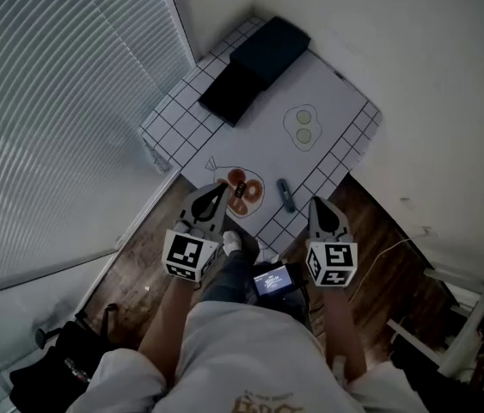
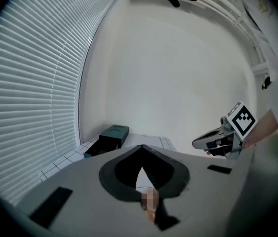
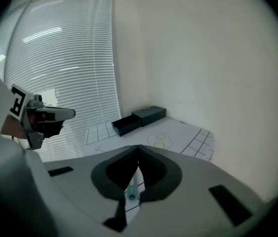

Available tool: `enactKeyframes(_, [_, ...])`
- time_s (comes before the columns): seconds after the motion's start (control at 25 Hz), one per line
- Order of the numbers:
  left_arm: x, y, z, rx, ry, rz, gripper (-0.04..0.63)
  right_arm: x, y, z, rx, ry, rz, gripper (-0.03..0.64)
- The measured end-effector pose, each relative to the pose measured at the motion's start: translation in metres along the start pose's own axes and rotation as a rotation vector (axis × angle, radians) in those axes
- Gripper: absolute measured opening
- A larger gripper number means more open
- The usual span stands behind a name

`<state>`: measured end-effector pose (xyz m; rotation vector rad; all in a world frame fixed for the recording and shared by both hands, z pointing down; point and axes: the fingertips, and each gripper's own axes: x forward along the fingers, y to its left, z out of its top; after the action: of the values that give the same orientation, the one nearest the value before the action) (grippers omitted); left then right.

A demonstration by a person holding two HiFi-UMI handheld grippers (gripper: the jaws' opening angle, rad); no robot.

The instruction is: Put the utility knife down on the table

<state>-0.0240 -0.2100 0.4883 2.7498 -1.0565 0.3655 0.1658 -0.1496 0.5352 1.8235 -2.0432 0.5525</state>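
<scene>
On the table (image 1: 327,93), the knife (image 1: 286,194) lies lengthwise just left of the right gripper (image 1: 318,204); it and the farther left gripper (image 1: 220,187) are clenched, empty.

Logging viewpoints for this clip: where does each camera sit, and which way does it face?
Head view: on the person's head, looking steeply down at the table, the utility knife lying on it, left claw, right claw, forearms and torso.
Left gripper view: on the left claw, facing past its shut jaws toward the white wall; right claw at right.
Right gripper view: on the right claw, facing the blinds; left claw at left.
Shared: all three show the dark box.
</scene>
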Motion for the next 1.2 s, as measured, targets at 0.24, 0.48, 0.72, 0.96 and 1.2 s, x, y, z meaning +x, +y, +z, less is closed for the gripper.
enactKeyframes(0.24, [-0.015, -0.006, 0.029, 0.013, -0.058, 0.022, 0.008, -0.023, 0.006, 0.025, -0.017, -0.085, 0.004, 0.008])
enactKeyframes(0.48, [-0.03, -0.018, 0.057, 0.01, -0.134, 0.035, 0.008, -0.049, 0.017, 0.052, -0.015, -0.194, 0.042, 0.008])
enactKeyframes(0.72, [-0.045, -0.025, 0.086, 0.029, -0.21, 0.052, 0.008, -0.072, 0.023, 0.085, -0.039, -0.277, 0.048, 0.008])
enactKeyframes(0.96, [-0.054, -0.027, 0.104, 0.047, -0.256, 0.074, 0.008, -0.08, 0.028, 0.11, -0.052, -0.327, 0.061, 0.008])
enactKeyframes(1.2, [-0.054, -0.028, 0.112, 0.065, -0.277, 0.072, 0.008, -0.078, 0.031, 0.114, -0.075, -0.319, 0.042, 0.008])
